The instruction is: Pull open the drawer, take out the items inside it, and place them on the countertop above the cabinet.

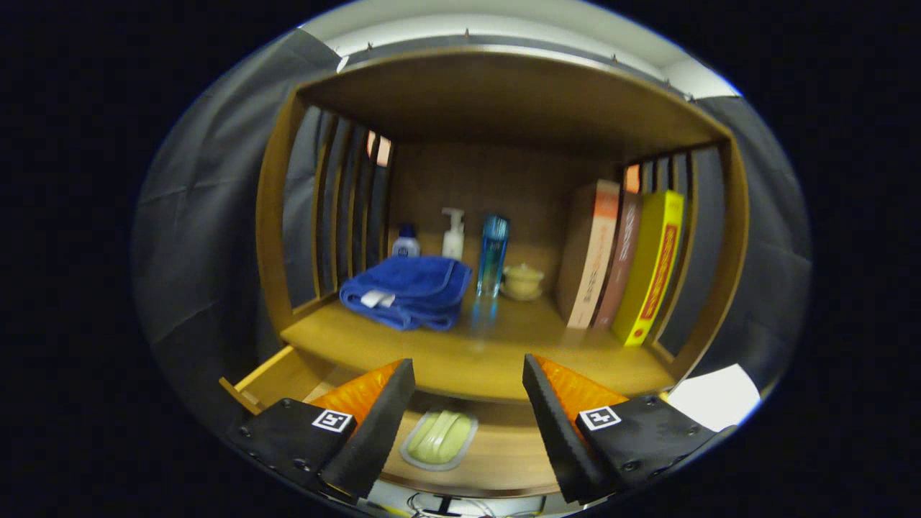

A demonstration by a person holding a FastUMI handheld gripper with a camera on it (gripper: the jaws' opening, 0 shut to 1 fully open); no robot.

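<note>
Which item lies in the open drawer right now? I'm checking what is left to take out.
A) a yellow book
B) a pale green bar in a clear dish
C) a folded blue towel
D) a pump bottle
B: the pale green bar in its clear dish lies in the open drawer, between the fingers of the open claw; the other three sit on the countertop.

The books carry spine lettering (too blurred to read); nothing else is legible.
</note>
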